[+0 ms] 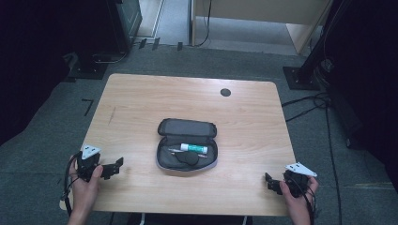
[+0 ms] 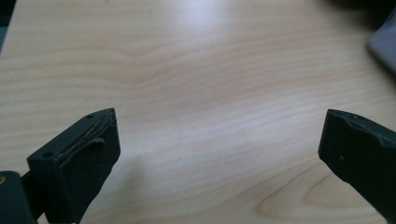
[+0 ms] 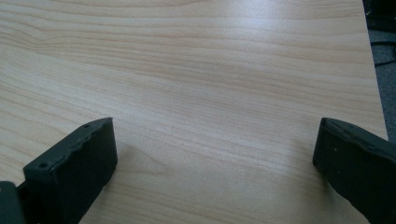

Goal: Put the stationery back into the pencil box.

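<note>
Open pencil case [image 1: 187,145] seen at table [image 1: 141,98] centre; left gripper [image 1: 112,168] and right gripper [image 1: 271,183] held near edge, well apart from case, jaws spread wide, nothing gripped.

Grey case corner [image 2: 384,46] blurred and cut off at the left gripper view's right edge, small dark item [image 1: 184,158] inside the open pencil case [image 1: 187,127] too small to identify, thin pen [image 1: 174,151] barely readable, person's forearms cropped at the bottom.

Black grippers [image 1: 115,167], grey three-cornered plates [image 1: 90,151].
</note>
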